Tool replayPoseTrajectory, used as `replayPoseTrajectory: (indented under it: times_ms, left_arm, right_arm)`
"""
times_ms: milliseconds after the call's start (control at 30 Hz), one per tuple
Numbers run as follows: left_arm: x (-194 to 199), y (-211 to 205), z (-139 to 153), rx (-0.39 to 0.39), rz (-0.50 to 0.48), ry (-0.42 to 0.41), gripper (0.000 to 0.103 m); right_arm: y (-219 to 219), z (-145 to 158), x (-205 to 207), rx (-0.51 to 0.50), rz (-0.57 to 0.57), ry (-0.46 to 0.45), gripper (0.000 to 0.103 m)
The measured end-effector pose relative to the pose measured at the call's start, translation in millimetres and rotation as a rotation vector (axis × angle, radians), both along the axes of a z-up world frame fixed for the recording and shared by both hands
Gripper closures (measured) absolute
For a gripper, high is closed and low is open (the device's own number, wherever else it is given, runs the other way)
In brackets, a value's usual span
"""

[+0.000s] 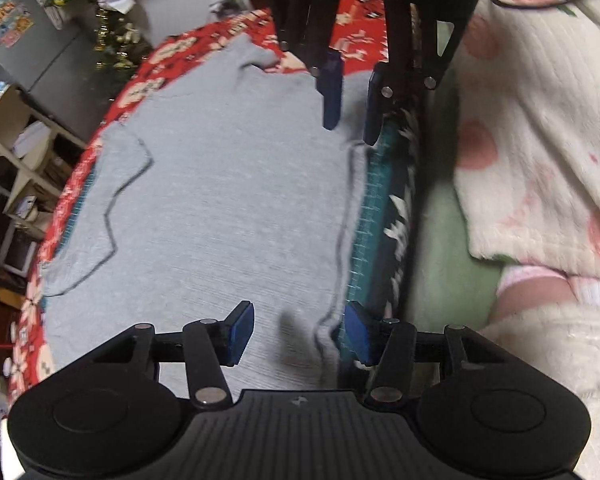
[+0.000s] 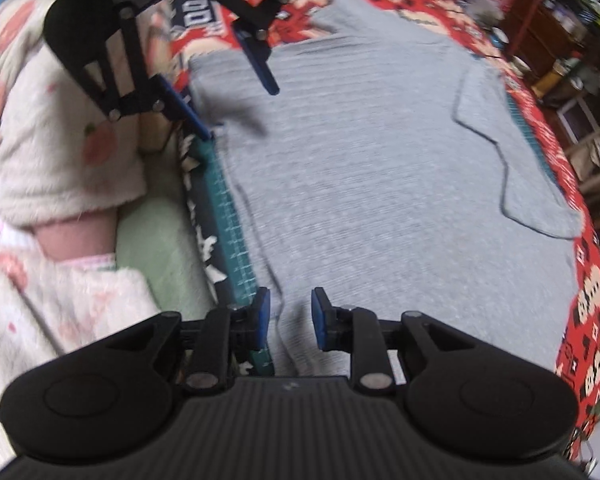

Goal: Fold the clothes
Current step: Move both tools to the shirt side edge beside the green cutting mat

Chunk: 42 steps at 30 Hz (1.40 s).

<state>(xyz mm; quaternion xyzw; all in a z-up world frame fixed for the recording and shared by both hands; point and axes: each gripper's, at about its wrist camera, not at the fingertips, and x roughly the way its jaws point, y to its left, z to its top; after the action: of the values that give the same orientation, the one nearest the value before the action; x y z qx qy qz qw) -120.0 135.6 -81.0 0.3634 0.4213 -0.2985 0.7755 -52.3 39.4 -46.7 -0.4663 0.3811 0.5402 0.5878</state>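
So, one grey garment (image 1: 220, 200) lies spread flat over a green cutting mat (image 1: 370, 208) on the red patterned cloth (image 1: 160, 64), and two grippers hang over its edge by the person's fluffy sleeve (image 2: 60, 160). Left gripper (image 1: 298, 332) has its jaws partly apart, straddling the near hem with nothing pinched. Right gripper (image 2: 290, 318) stands narrower, a gap showing, the hem fold between its pads, nothing clamped.
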Motion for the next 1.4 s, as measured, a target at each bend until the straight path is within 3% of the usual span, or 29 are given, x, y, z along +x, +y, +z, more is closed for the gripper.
replayPoseTrajectory:
  times_ms: [233,333,533,600,667,833,967,1100,1200,1400]
  left_arm:
    - [-4.3,0.6,-11.4,-0.015,-0.019,0.033,0.052]
    - [-2.1,1.6,-16.0,0.000,-0.017,0.041,0.062]
    - [-0.7,5.7,-20.0,0.016,-0.039,0.041,0.069]
    - [0.5,6.2,-20.9,0.020,-0.037,0.036,0.087]
    - [1.6,8.2,-20.9,0.020,-0.035,0.032,0.099]
    - [-2.5,12.9,-13.5,-0.003,-0.081,0.048,0.100]
    - [-3.6,14.5,-13.6,0.027,-0.113,0.074,0.100]
    - [0.3,16.7,-14.8,0.027,-0.087,0.076,0.099]
    - [0.3,19.5,-10.4,0.004,-0.047,0.071,0.087]
    - [0.8,33.1,7.3,-0.057,0.047,0.073,0.075]
  right_arm:
    - [1.2,-18.1,-5.5,-0.040,0.045,-0.029,0.076]
    - [1.7,-20.0,-3.5,-0.044,0.043,-0.027,0.076]
    - [3.1,-23.2,-5.3,-0.048,0.045,-0.030,0.079]
    - [4.8,-23.0,-3.0,-0.045,0.029,-0.026,0.087]
    - [5.8,-22.7,-0.7,-0.048,0.019,-0.015,0.093]
    - [8.2,-18.7,-0.4,-0.047,0.021,0.026,0.097]
    - [10.2,-17.6,-1.2,-0.056,0.030,0.048,0.097]
    - [10.3,-21.2,-0.3,-0.084,0.038,0.048,0.095]
    - [10.3,-14.6,2.5,-0.076,0.016,0.065,0.084]
    - [6.1,12.6,14.9,0.005,-0.084,0.111,0.084]
